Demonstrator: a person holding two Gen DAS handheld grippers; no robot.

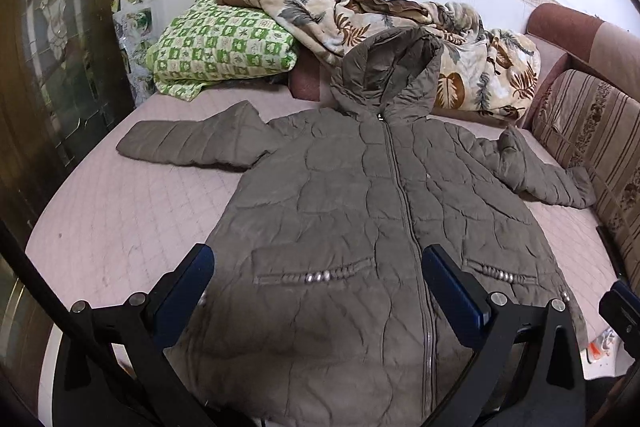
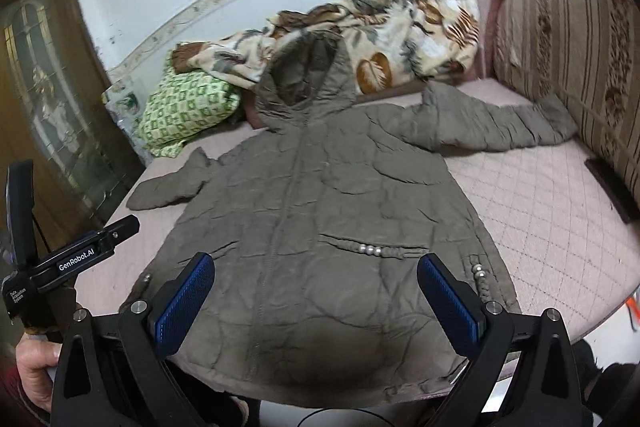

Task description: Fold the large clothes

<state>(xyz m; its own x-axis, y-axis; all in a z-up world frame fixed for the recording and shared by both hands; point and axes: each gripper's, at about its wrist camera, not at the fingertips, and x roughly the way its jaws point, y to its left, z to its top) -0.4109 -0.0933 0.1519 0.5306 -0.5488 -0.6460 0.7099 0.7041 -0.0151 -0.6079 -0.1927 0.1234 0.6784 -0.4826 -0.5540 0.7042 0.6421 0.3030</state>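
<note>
A hooded quilted jacket [image 1: 360, 211] is laid flat, zipped and front up, on the sofa bed [image 1: 112, 227], its hood resting against the leaf-print blanket [image 1: 472, 67] and both sleeves spread outward. No fold has been made; the opening step is judged to be in hand. The left gripper [image 1: 318, 291] and right gripper [image 2: 316, 299] are held spread wide above the jacket's hem, grasping nothing. A sleeve is probably to be seized next and drawn across the jacket. No containers are seen.

A lived-in home bedroom showing, quilted pink mattress [image 1: 120, 219] lying beneath the claws, rumpled leaf-print blanket [image 1: 472, 67] and green pillow [image 1: 216, 47] sitting beyond, striped sofa back [image 2: 568, 67] standing rightward
</note>
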